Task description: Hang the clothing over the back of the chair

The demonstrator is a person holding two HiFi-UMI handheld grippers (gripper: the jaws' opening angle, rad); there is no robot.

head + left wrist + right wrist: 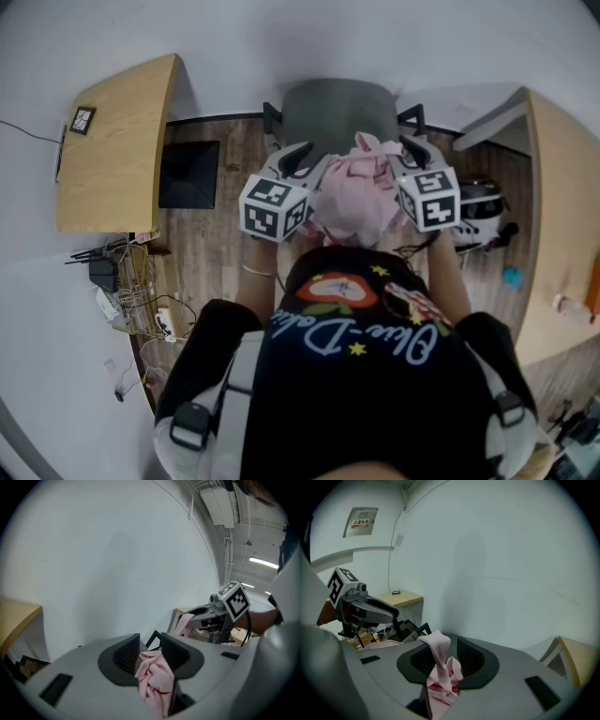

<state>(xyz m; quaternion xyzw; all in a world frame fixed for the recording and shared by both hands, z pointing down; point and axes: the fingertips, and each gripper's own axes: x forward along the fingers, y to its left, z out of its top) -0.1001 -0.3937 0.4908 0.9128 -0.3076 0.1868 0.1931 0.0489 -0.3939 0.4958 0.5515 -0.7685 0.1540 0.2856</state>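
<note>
A crumpled pink garment [356, 192] hangs between my two grippers, just in front of the grey chair back [337, 112]. My left gripper [305, 161] is at the garment's left side and my right gripper [407, 155] at its right. In the left gripper view the left gripper [150, 641] has its jaws spread, and a bunch of pink cloth [152, 674] lies between them against the right pad. The right gripper [443, 648] also stands wide, with a fold of the cloth [440, 667] standing loosely between its pads.
A wooden desk [117, 141] stands at the left and another [562, 244] at the right. A black panel [189, 173] lies on the wood floor, with cables and a power strip [131, 291] nearby. A white and black appliance [480, 202] sits right of the chair.
</note>
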